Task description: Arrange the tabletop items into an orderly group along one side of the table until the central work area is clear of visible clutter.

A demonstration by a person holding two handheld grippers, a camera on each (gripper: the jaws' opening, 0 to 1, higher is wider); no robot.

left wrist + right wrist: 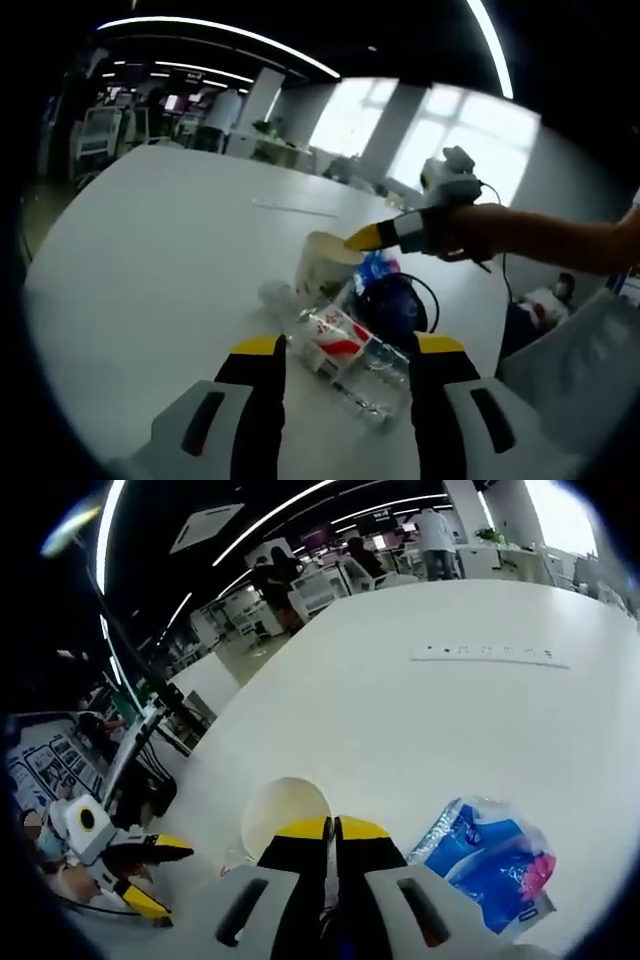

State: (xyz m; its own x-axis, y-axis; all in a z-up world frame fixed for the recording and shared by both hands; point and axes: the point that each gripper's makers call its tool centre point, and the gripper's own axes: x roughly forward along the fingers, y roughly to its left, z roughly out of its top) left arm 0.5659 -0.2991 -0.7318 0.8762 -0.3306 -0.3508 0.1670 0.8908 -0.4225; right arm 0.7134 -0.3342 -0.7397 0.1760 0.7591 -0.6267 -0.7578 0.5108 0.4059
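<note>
A clear water bottle (352,358) with a red and white label lies on the white table (170,250), between the two spread fingers of my left gripper (349,345), which is open. Behind the bottle stands a pale paper cup (322,265). My right gripper (362,238) comes in from the right, its tips at the cup's rim. In the right gripper view, my right gripper (331,830) is shut on the rim of the paper cup (282,808). A blue packet (492,865) lies just right of it. The left gripper (158,876) shows at lower left, open.
A dark round object with a cable (395,305) and the blue packet (375,268) sit close behind the bottle. A thin white strip (490,652) lies farther out on the table. Desks, chairs and people stand beyond the far edge. A seated person is at the right.
</note>
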